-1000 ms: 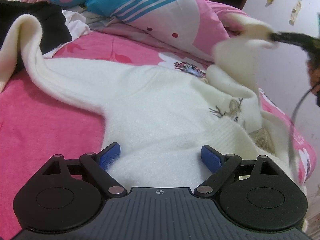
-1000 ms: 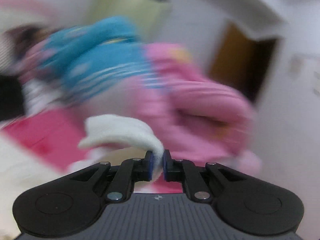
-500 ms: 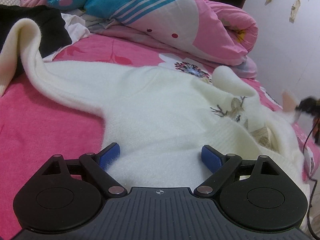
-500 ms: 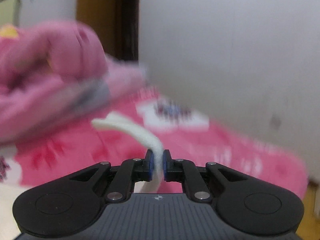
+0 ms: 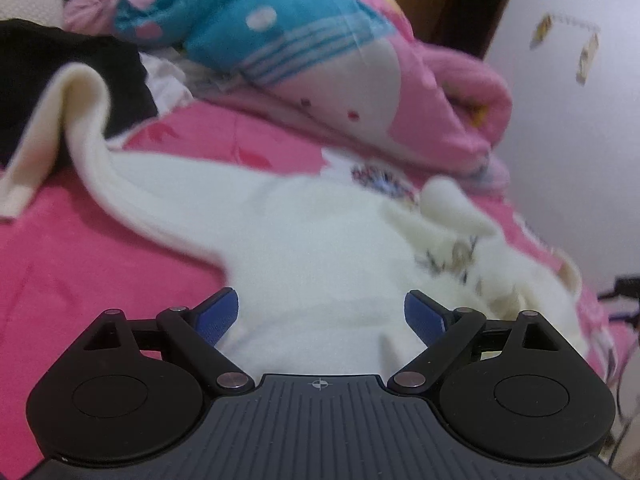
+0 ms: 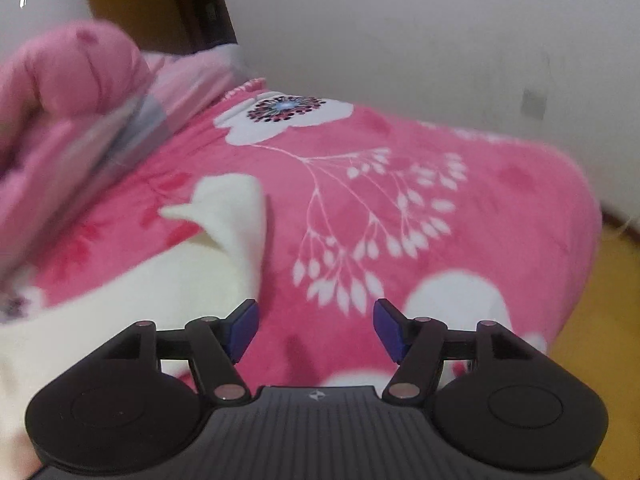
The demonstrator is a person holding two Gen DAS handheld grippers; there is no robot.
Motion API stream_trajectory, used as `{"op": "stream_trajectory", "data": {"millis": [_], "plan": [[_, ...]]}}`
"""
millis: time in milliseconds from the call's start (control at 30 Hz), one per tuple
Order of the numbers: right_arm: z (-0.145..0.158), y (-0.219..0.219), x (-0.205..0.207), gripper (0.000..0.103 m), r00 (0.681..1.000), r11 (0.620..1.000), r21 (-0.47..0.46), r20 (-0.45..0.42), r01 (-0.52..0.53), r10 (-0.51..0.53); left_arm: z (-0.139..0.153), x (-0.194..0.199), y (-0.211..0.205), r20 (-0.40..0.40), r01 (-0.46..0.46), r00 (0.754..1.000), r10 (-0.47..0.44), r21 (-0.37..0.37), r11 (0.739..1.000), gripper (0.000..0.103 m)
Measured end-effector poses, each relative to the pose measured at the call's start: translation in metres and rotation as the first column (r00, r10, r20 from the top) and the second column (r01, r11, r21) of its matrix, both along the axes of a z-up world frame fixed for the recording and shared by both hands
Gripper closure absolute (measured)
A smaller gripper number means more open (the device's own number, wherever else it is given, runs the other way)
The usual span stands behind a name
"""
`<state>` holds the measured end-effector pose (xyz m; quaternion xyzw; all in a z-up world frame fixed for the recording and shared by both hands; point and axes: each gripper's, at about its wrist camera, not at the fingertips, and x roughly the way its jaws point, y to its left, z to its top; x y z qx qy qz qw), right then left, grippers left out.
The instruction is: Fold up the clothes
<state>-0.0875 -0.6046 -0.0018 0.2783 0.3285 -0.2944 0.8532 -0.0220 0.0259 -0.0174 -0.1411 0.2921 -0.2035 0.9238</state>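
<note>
Cream fleece sweater lies rumpled on pink blanket.

left claw black, blue pads | right claw same, ribbed body

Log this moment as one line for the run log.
left gripper: open over white sweater | right gripper: open, holding nothing | sleeve: lying on pink blanket

I see a soft, fuzzy white sweater on a fluffy pink blanket — my gripper is dull black plastic.
</note>
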Motion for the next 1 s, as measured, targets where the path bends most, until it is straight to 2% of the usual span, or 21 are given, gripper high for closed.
{"op": "stream_trajectory", "data": {"millis": [100,200,267,333,367,433,567,667,700,833,867,900,933,1000], "plan": [[-0.011,0.018,0.008,0.037,0.997,0.991,0.11,0.028,-0.079,0.076,0.002,0.008,0.015,-0.018,-0.068,0.998,0.067,-0.041,0.997,0.01],[-0.023,0.036,0.019,0.034,0.987,0.963,0.215,0.059,-0.161,0.152,-0.002,0.028,0.028,-0.105,-0.115,0.989,0.106,-0.092,0.989,0.01],[-0.032,0.048,0.026,0.034,0.976,0.935,0.283,0.085,-0.215,0.199,-0.009,0.046,0.031,-0.187,-0.133,0.976,0.113,-0.097,0.986,0.01],[-0.04,0.061,0.033,0.034,0.963,0.898,0.347,0.114,-0.269,0.244,-0.017,0.061,0.034,-0.263,-0.154,0.957,0.124,-0.097,0.983,0.016],[-0.044,0.067,0.036,0.034,0.955,0.877,0.378,0.129,-0.295,0.266,-0.019,0.066,0.035,-0.284,-0.164,0.95,0.131,-0.095,0.982,0.017],[-0.052,0.079,0.043,0.033,0.938,0.83,0.437,0.162,-0.346,0.306,-0.019,0.074,0.034,-0.284,-0.156,0.95,0.127,-0.084,0.984,0.017],[-0.056,0.088,0.074,0.03,0.872,0.748,0.447,0.273,-0.49,0.407,-0.021,0.1,0.033,-0.304,-0.12,0.948,0.091,-0.079,0.99,0.017],[-0.067,0.093,0.104,0.03,0.859,0.705,0.49,0.287,-0.512,0.424,-0.022,0.121,0.023,-0.307,-0.091,0.949,0.069,-0.059,0.994,0.018],[-0.067,0.097,0.113,0.03,0.845,0.696,0.479,0.297,-0.535,0.445,-0.022,0.127,0.018,-0.306,-0.077,0.95,0.058,-0.048,0.996,0.019],[-0.062,0.121,0.157,0.037,0.747,0.648,0.374,0.296,-0.664,0.595,-0.021,0.145,0.006,-0.319,-0.003,0.948,-0.005,-0.025,1.0,0.026],[-0.062,0.129,0.168,0.04,0.73,0.64,0.354,0.284,-0.683,0.622,-0.02,0.15,0.006,-0.333,0.002,0.943,-0.014,-0.037,0.999,0.033],[-0.062,0.136,0.178,0.043,0.713,0.63,0.335,0.272,-0.7,0.647,-0.02,0.156,0.008,-0.352,0.0,0.936,-0.02,-0.056,0.998,0.046],[-0.06,0.145,0.184,0.046,0.697,0.629,0.304,0.258,-0.716,0.669,-0.021,0.162,0.012,-0.38,-0.014,0.925,-0.021,-0.087,0.996,0.052],[-0.056,0.163,0.196,0.067,0.667,0.625,0.236,0.227,-0.744,0.709,-0.026,0.173,0.02,-0.431,-0.052,0.902,-0.017,-0.148,0.988,0.081]]}}
